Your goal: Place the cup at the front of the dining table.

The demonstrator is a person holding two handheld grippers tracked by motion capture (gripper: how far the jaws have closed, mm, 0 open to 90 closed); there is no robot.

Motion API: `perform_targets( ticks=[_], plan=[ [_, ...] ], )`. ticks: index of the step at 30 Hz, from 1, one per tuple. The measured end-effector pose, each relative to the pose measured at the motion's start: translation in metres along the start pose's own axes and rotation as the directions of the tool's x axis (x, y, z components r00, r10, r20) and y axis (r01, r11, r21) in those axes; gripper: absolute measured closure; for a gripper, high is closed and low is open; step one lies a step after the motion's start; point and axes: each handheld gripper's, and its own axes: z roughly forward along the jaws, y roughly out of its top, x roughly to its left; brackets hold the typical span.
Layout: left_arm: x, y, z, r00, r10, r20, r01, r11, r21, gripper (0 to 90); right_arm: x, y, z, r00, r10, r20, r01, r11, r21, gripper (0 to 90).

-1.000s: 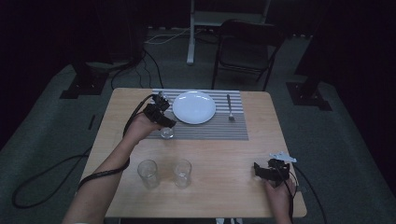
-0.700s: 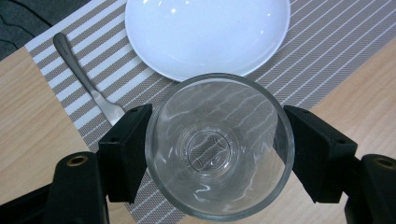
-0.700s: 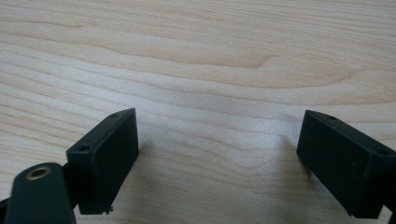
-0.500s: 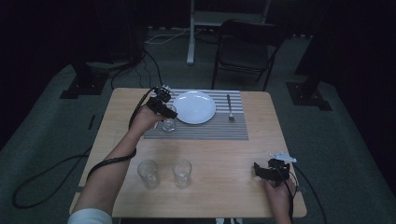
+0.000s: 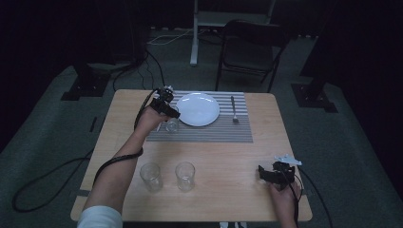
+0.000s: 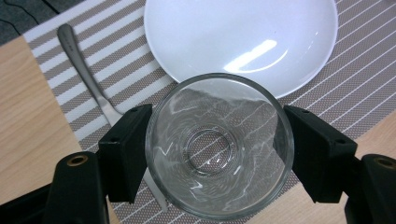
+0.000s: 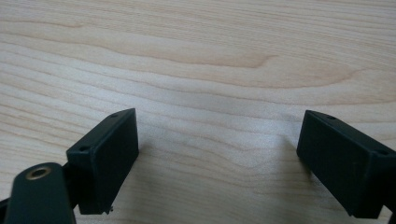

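My left gripper point(image 5: 170, 116) is shut on a clear drinking glass point(image 5: 172, 125), its black pads pressed on both sides of the rim point(image 6: 219, 144). The glass is upright, low over the striped placemat point(image 5: 209, 134), just left of the white plate point(image 5: 197, 109). In the left gripper view a metal utensil point(image 6: 88, 74) lies on the mat and runs under the glass. My right gripper point(image 5: 272, 174) rests near the table's front right, open, with bare wood between its jaws point(image 7: 219, 158).
Two more empty glasses point(image 5: 150, 176) point(image 5: 185, 175) stand side by side near the front edge. A fork point(image 5: 233, 109) lies on the mat right of the plate. A folding chair point(image 5: 247, 47) stands behind the table.
The left gripper has carried the glass away from the person and a little lower, close beside the plate. The right gripper has not moved.
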Motion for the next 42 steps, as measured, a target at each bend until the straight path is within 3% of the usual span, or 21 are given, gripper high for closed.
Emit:
perform_targets(
  ticks=[2,8,11,13,18,24,28,33,37,40,42],
  plan=[
    [0.003,0.0,0.001,0.9997,-0.023,0.012,0.023,0.9997,-0.009,28.6,0.0,0.0,0.0,1.0,0.0,0.0,0.0,1.0,0.0,12.4],
    [0.002,-0.002,0.001,0.9999,-0.016,0.003,0.016,0.9994,-0.032,27.6,0.0,0.0,0.0,1.0,0.0,0.0,0.0,1.0,0.0,12.4],
    [0.002,-0.004,-0.001,0.9997,-0.022,0.005,0.022,0.9985,-0.05,20.4,0.0,0.0,0.0,1.0,0.0,0.0,0.0,1.0,0.0,12.4],
    [0.001,-0.005,0.0,0.9998,-0.016,0.008,0.016,0.9997,-0.021,13.8,0.0,0.0,0.0,1.0,0.0,0.0,0.0,1.0,0.0,12.4],
    [0.0,-0.012,-0.004,0.9995,-0.01,0.03,0.011,0.9996,-0.027,4.4,0.0,0.0,0.0,1.0,0.0,0.0,0.0,1.0,0.0,12.4],
    [-0.003,-0.023,-0.01,0.9993,-0.015,0.034,0.016,0.9988,-0.046,2.2,0.0,0.0,0.0,1.0,0.0,0.0,0.0,1.0,0.0,12.4],
    [-0.005,-0.031,-0.015,0.9987,-0.028,0.043,0.032,0.9938,-0.106,0.0,0.0,0.0,0.0,1.0,0.0,0.001,0.0,1.0,0.0,12.4],
    [-0.006,-0.042,-0.018,0.9993,-0.018,0.032,0.023,0.9898,-0.141,0.0,0.0,0.0,0.0,1.0,0.0,0.0,0.0,1.0,0.0,12.4],
    [-0.008,-0.052,-0.016,0.9999,-0.011,0.011,0.013,0.9915,-0.129,0.1,0.0,0.0,0.0,1.0,0.0,0.0,0.0,1.0,0.0,12.5],
    [-0.007,-0.06,-0.013,0.9996,-0.009,0.026,0.012,0.9938,-0.111,0.1,0.0,0.0,0.0,1.0,0.0,0.0,0.0,1.0,0.0,12.4],
    [-0.006,-0.065,-0.012,0.9999,-0.001,0.012,0.002,0.9947,-0.102,0.1,0.0,0.0,0.0,1.0,-0.001,0.0,0.001,1.0,0.0,12.4]
  ],
)
